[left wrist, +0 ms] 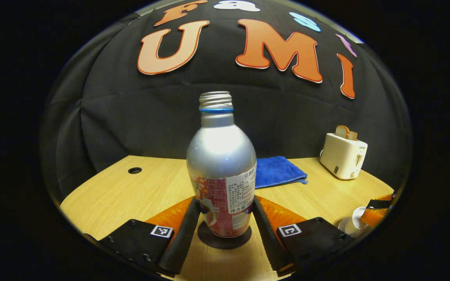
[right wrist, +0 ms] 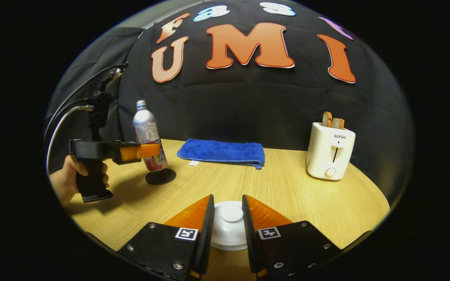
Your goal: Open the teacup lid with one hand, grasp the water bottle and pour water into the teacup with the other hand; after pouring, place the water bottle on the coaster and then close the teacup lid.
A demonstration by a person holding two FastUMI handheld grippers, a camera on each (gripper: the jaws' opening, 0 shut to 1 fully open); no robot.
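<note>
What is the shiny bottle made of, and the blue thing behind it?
The bottle looks like metal, probably aluminium: smooth silvery body with a bright glare, printed wrap below. The blue cloth looks like soft fuzzy fabric, maybe microfibre: folded, with a matte nap.

Open counter (right wrist: 287, 195) stretches between the folded blue towel (right wrist: 225, 152) at 12 o'clock and the white toaster (right wrist: 329, 155) at 2 o'clock. At 10 o'clock, the bottle (right wrist: 149, 136), coaster (right wrist: 160, 176) and left tongs (right wrist: 149, 150) block passage.
</note>
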